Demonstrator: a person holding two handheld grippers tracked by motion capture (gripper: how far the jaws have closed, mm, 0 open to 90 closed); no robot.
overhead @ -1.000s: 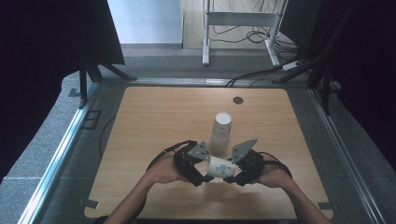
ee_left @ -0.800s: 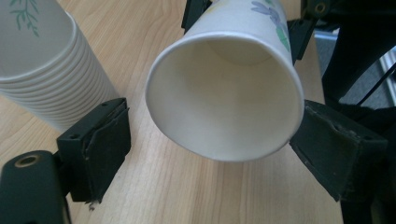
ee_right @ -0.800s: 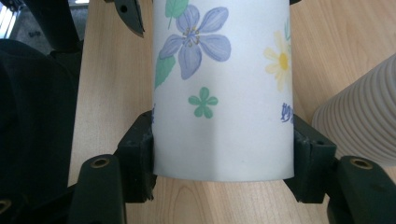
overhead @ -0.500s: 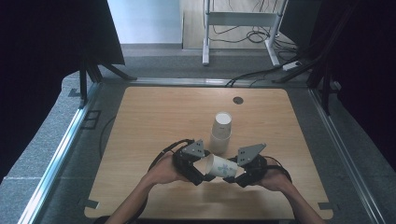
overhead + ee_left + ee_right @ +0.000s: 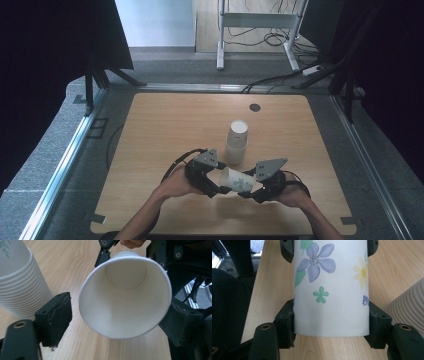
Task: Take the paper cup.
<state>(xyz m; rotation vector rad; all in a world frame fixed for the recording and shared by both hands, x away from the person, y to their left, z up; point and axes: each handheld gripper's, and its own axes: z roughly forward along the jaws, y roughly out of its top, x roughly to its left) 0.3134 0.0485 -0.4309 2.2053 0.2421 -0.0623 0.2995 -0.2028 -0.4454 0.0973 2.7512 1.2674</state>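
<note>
- Paper cup [image 5: 237, 180] with flower print, lying on its side in the air just above the bench [image 5: 165, 125], near the front edge, between the two hands.
- Cup base end sits in the right tongs [image 5: 250, 192]; in the right gripper view both pads press the cup's wall [image 5: 332, 290] on either side, so these tongs are pinching the cup.
- Cup's open mouth points toward the left tongs [image 5: 214, 186]; in the left gripper view the white rim and inside [image 5: 125, 295] face the camera.
- Left tongs: jaws have just been closing, with the cup mouth between them. One pad [image 5: 180, 320] touches or nearly touches the rim; the other pad [image 5: 56, 315] stands clear of it with a gap. Still spread, not gripping.
- Right tongs' jaw tips show beyond the cup in the left gripper view, at the base end.
- Stack of paper cups [image 5: 237, 140] stands upright on the bench just behind the held cup, a little toward the middle; ribbed rims of the stack [image 5: 20, 290] show at the left in the left gripper view, and its side [image 5: 409, 307] at the right edge of the right gripper view.
- Small dark round spot [image 5: 255, 107] on the bench near the far edge, well apart from the cups.
- Person's forearms come in from the bottom, a hand on each tool; black cable loops off the left tongs.
</note>
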